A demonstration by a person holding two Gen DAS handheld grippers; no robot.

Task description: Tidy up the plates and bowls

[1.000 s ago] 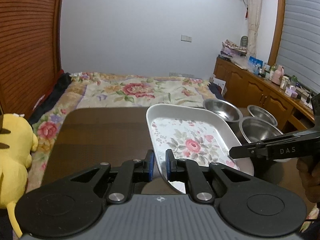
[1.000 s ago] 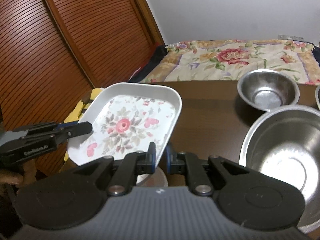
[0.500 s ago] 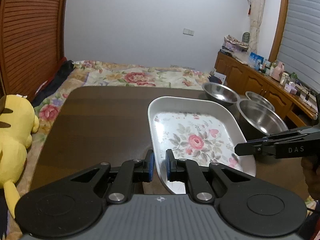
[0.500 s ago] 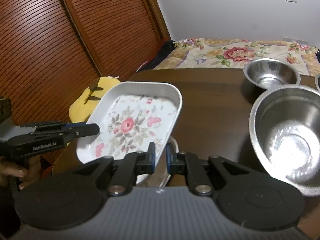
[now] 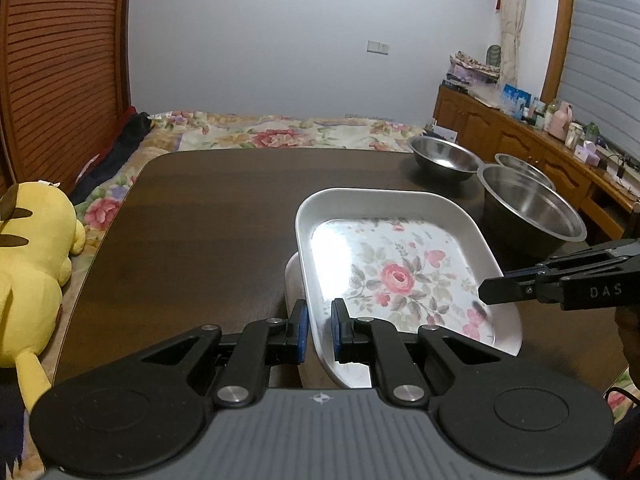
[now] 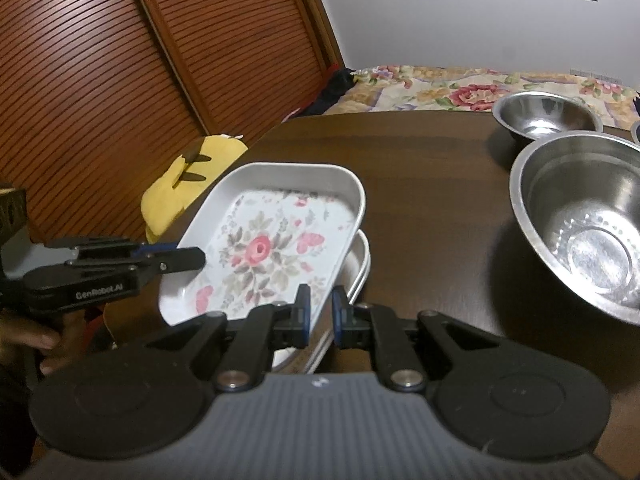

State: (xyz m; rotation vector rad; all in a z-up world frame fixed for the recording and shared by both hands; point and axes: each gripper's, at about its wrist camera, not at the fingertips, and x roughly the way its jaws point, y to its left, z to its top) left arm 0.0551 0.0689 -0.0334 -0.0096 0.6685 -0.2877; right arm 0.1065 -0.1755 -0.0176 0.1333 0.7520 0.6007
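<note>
A white rectangular plate with a rose print (image 5: 396, 276) (image 6: 264, 248) hangs slightly tilted just above a plain white plate (image 5: 294, 280) (image 6: 360, 264) that lies on the dark table (image 5: 200, 220). My left gripper (image 5: 319, 330) is shut on the floral plate's near left rim; in the right wrist view it (image 6: 200, 258) reaches in from the left. My right gripper (image 6: 320, 312) is shut on the opposite rim, and in the left wrist view it (image 5: 486, 294) comes in from the right. Three steel bowls stand to the right: a large one (image 5: 532, 204) (image 6: 588, 216), a smaller one (image 5: 444, 158) (image 6: 546, 114), and a third (image 5: 520, 164) behind.
A yellow plush toy (image 5: 28, 264) (image 6: 188, 172) lies off the table's left edge. Beyond the table is a bed with a floral cover (image 5: 280, 132). A wooden sideboard with small items (image 5: 520, 136) runs along the right wall. Slatted wooden doors (image 6: 120, 80) stand on the left.
Both grippers have carried the floral plate down and forward, so it now sits close over the white plate on the table. Both stayed shut on its rims.
</note>
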